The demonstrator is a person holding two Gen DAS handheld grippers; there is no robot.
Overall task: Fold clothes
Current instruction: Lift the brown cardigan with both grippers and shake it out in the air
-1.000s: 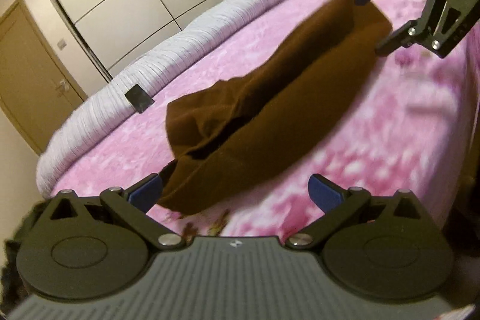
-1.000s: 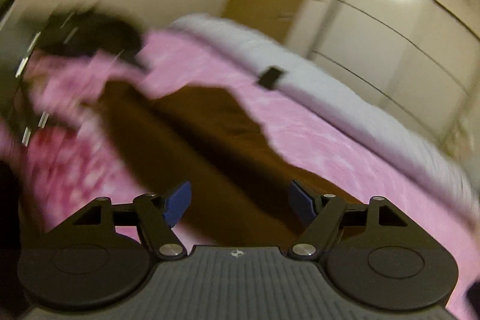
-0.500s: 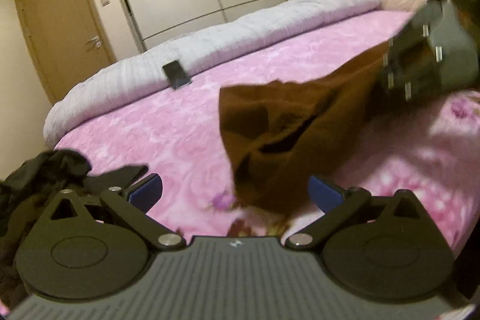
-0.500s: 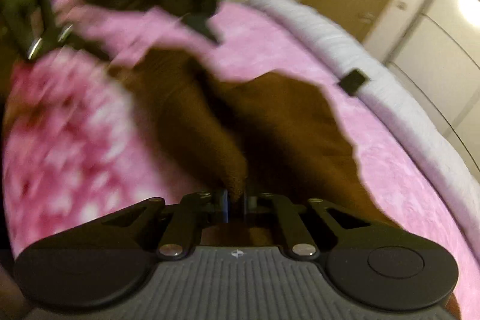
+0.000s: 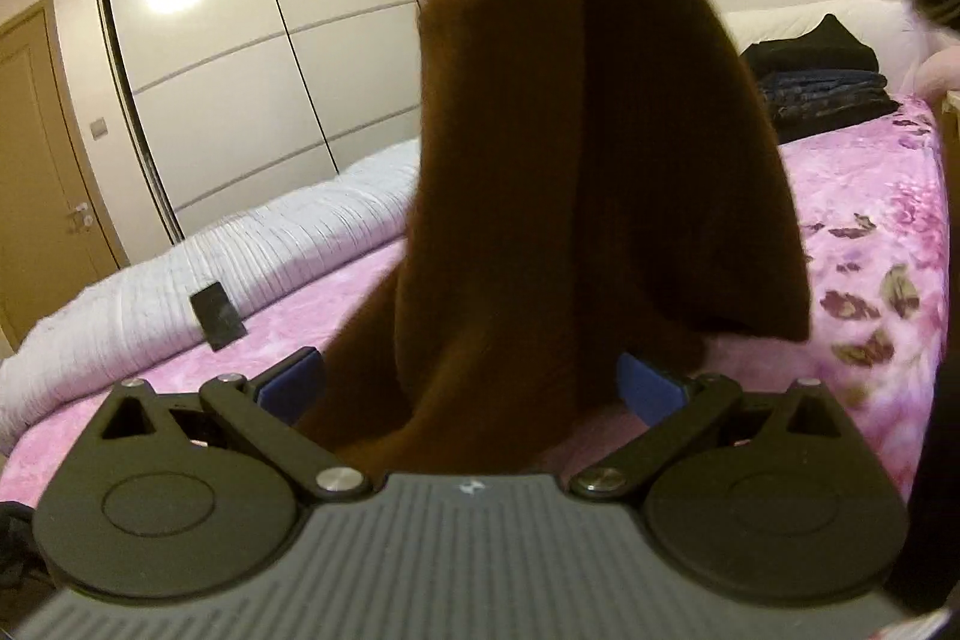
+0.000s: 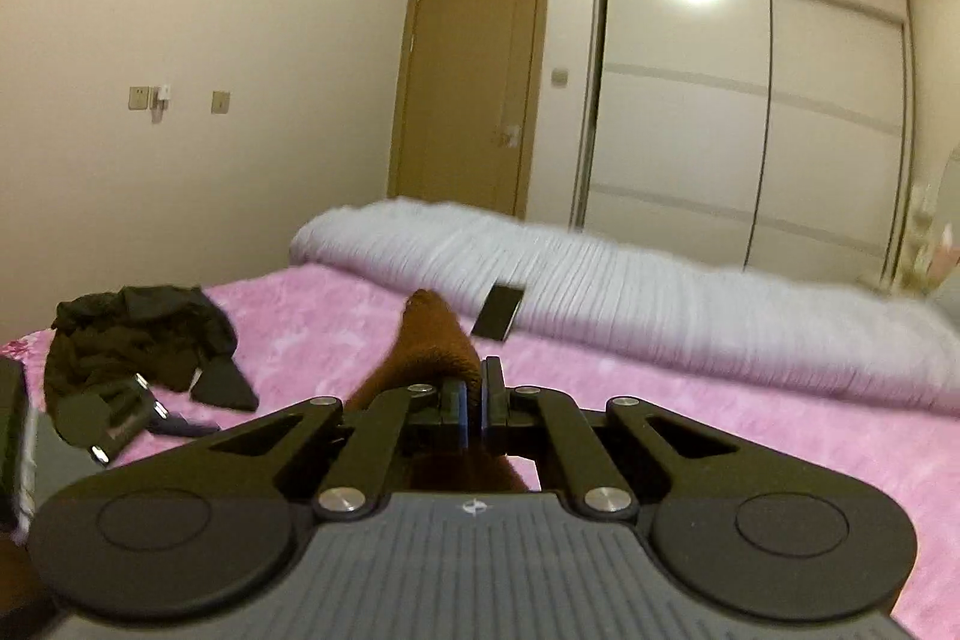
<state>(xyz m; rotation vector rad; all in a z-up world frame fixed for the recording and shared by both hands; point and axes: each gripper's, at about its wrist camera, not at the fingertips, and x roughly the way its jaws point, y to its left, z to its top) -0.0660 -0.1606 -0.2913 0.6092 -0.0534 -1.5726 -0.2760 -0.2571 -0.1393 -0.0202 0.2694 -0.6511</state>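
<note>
Brown garment (image 5: 576,148), judged soft, light and floppy, is hung in folds above the pink bed (image 5: 870,232), pinched at a bunched edge by the closed right gripper (image 6: 474,403); lower hem is best taken by the wide-open, empty left gripper (image 5: 468,382).

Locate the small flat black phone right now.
The small flat black phone lies on the pink bedspread against the rolled white quilt, just beyond the right gripper; in the left wrist view it sits left of the hanging brown garment.
</note>
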